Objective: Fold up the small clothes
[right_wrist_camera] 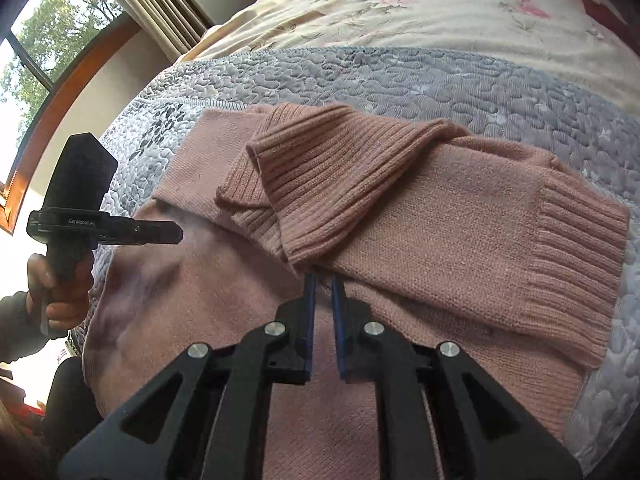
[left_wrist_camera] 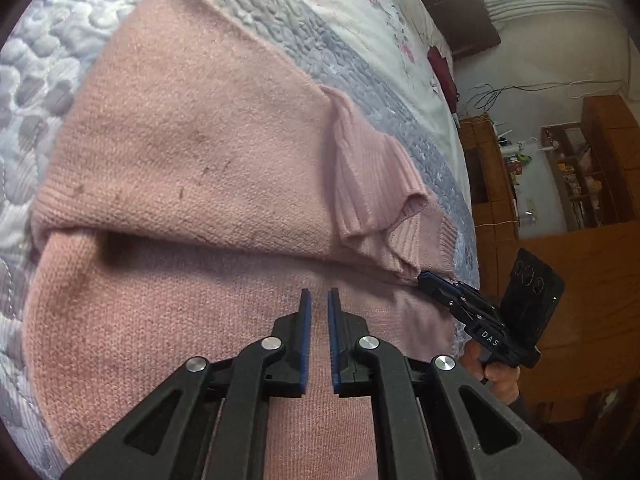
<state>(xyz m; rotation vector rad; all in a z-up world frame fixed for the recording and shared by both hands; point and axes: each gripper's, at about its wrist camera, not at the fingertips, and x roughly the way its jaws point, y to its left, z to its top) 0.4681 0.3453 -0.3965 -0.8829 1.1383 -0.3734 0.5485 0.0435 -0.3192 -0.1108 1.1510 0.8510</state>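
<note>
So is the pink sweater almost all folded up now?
Partly. The pink sweater lies on the quilt with both ribbed sleeves already laid across its body. Now the left gripper and right gripper sit low over the near part, jaws nearly closed, gripping nothing visible. Folding the body over still looks left.

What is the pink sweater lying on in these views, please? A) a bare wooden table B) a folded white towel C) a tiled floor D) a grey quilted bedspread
D: the pink sweater lies spread on the grey quilted bedspread, whose pebbled stitching shows around its edges in both wrist views.
</note>
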